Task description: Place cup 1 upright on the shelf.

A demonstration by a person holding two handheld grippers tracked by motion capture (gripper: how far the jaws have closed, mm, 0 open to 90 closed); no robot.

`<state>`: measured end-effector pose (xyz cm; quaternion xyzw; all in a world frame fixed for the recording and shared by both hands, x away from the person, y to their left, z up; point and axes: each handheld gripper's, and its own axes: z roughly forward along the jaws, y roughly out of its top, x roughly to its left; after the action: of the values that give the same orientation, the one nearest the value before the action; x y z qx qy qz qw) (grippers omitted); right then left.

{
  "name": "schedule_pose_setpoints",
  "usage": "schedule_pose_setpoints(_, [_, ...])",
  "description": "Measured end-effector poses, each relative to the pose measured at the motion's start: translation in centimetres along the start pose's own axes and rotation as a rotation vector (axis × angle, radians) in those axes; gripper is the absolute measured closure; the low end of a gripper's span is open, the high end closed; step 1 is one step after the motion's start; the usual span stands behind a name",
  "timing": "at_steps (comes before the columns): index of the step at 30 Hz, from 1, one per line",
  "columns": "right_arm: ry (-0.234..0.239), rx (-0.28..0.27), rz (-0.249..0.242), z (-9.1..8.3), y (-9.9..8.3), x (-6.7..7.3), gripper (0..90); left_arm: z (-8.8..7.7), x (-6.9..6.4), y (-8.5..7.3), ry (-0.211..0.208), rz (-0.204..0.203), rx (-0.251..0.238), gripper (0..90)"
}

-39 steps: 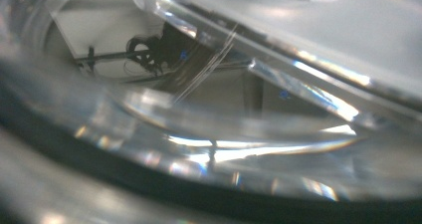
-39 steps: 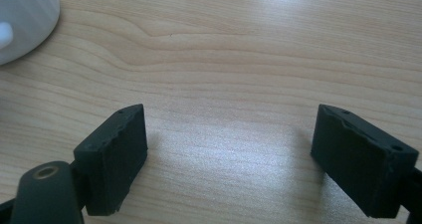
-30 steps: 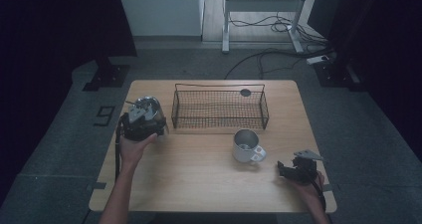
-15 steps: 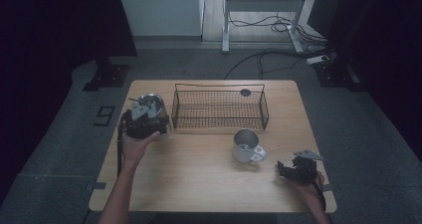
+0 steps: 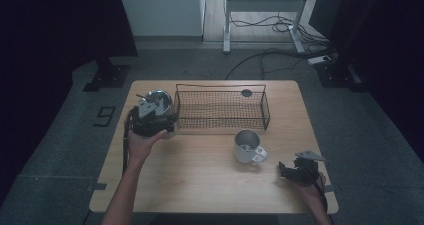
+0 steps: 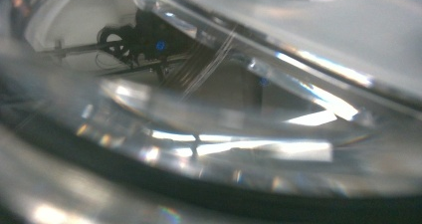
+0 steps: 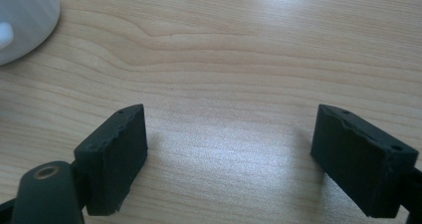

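High view: overhead from the person's side, facing forward and down across the whole table (image 5: 200, 185). Left gripper view: pressed close against a shiny glass surface, blurred. Right gripper view: low over the tabletop, sharing the white mug (image 7: 22, 20) with the high view.

A shiny round metal bowl (image 5: 159, 99) is held above the table's far left corner, beside a black wire basket (image 5: 221, 109). A white mug (image 5: 247, 147) stands upright nearby.
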<state>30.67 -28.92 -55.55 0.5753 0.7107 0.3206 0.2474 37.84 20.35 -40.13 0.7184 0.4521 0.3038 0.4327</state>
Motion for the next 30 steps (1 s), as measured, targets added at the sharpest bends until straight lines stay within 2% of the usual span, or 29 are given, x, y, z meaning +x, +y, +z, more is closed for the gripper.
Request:
schedule_pose_setpoints(17, [0.003,-0.001,-0.003,0.0,0.0,0.0,14.4,0.6,-2.2,1.7,-0.026,0.019,-0.007,4.0])
schedule_pose_setpoints(24, [0.003,-0.003,-0.003,0.0,0.0,0.0,14.4,0.6,-2.7,2.4,-0.031,0.039,-0.002,4.0])
schedule_pose_setpoints(30, [0.003,-0.001,-0.005,0.0,0.0,0.0,14.4,0.4,-3.0,3.1,-0.043,0.034,-0.012,4.0])
